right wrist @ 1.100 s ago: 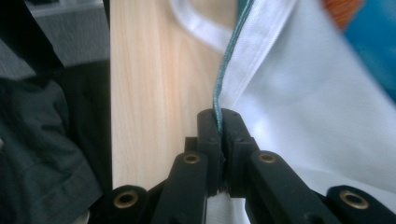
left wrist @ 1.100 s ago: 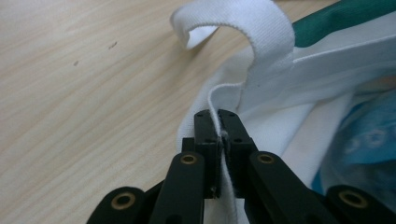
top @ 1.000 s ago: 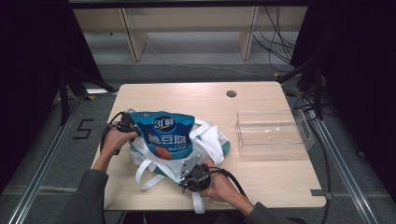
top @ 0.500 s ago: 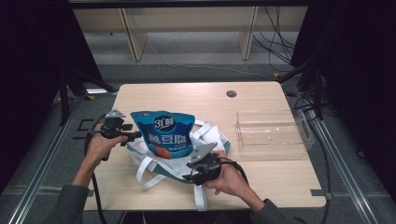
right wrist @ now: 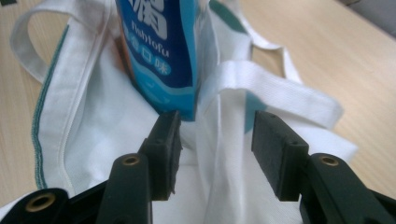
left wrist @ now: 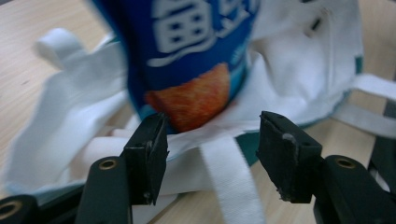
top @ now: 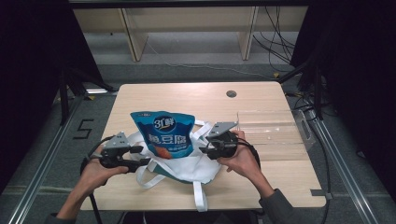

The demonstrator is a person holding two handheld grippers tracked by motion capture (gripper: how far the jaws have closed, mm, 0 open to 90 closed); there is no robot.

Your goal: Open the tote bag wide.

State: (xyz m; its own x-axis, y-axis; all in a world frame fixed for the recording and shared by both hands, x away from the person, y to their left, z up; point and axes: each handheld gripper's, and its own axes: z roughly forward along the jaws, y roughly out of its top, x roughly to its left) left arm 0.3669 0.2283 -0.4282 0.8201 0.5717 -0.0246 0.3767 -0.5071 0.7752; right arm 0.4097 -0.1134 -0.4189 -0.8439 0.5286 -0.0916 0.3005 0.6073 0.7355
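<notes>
Glossy blue pouch [top: 163, 134] upright mid-table on my crumpled white cloth bag [top: 187, 161], woven straps [right wrist: 275, 91] with green trim close up, my left gripper [left wrist: 212, 154] and right gripper [right wrist: 215, 149] both agape, empty, ribbed clear tray [top: 275, 130] at right.

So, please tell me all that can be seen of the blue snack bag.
The blue snack bag is a glossy pouch that looks like plastic film, with large white printed characters, the word "fishtofu" on one face and a picture of an orange-brown piece near its bottom. It looks puffed and sealed. It stands about upright on the white cloth tote bag, near the table's front middle. The left gripper and right gripper flank it, jaws open; contact is unclear.
</notes>
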